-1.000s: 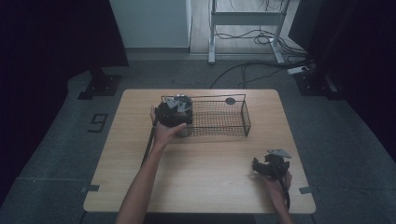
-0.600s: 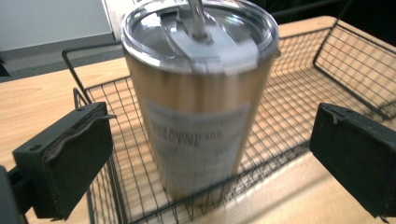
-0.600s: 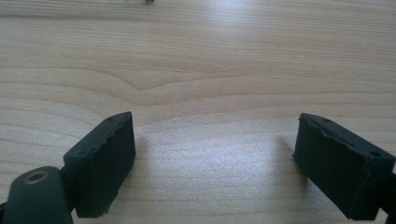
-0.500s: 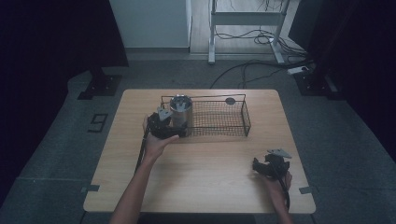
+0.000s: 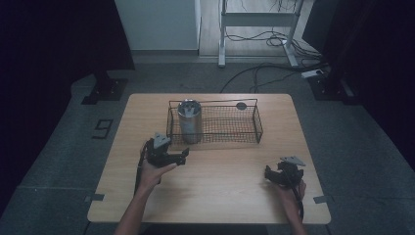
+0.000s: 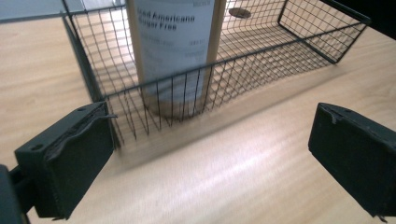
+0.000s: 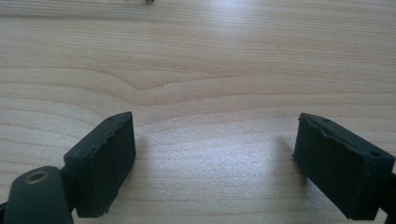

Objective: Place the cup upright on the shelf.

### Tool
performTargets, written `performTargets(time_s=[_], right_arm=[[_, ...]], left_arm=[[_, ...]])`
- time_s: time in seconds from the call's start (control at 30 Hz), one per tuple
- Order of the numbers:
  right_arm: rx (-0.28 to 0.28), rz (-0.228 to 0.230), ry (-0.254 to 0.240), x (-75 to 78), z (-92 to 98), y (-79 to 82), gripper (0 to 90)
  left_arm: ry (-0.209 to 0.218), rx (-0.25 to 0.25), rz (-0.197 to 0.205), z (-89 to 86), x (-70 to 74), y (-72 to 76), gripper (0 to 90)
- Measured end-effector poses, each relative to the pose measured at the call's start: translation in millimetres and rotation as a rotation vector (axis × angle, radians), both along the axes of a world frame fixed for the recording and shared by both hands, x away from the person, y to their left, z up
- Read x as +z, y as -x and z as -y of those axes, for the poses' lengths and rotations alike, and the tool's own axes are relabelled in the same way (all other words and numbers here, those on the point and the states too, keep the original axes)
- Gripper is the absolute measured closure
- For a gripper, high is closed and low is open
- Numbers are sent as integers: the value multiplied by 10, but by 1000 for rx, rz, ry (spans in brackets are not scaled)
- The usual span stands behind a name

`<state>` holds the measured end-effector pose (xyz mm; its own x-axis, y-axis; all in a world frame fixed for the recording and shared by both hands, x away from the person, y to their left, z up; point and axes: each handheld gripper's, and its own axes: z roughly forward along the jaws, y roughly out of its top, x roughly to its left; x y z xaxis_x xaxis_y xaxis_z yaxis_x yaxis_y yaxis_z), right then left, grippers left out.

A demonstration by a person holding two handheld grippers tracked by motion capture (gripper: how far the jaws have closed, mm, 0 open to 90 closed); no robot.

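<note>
The can (image 5: 189, 121) stands upright in the left end of the wire basket (image 5: 244, 128), its long axis vertical, its open-looking top facing up at me in the high view; in the left gripper view its label (image 6: 173, 28) reads through the mesh, with the near basket wall crossing in front of it. A small dark disc (image 5: 241, 105) lies at the far right corner of the basket, well apart from the can. My left gripper (image 5: 171, 157) sits on the near side of the basket, just beside its near-left corner, jaws spread wide and empty, pointing roughly toward the can, which lies ahead and slightly left of the jaw line. The mesh wall stands between jaws and can, so I judge any grasp has to come over the rim from above. My right gripper (image 5: 280, 175) hovers low over the bare table (image 5: 220, 196) near the front right edge, jaws also wide apart, holding nothing, and well away from the can. The left hand is clearly the nearer one.
</note>
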<state>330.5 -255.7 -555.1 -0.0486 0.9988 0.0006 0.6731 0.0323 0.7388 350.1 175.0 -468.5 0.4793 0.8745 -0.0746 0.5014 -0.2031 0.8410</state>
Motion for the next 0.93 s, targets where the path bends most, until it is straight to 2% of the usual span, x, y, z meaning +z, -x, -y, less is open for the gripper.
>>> performTargets(time_s=[0.27, 0.4, 0.63, 0.73, 0.93], right_arm=[[-1, 0, -1, 0, 0, 0, 125], [0, 0, -1, 0, 0, 0, 125], [-3, 0, 0, 0, 0, 0, 125], [-2, 0, 0, 0, 0, 0, 126], [-4, 1, 0, 0, -15, -2, 127]], left_arm=[[22, -6, -8, -175, -97, 325, 4], [26, -7, -19, -229, -158, 434, 4], [31, -14, -24, -241, -228, 480, 4], [13, -15, -30, -228, -255, 469, 4], [19, -11, -44, -222, -310, 478, 4]])
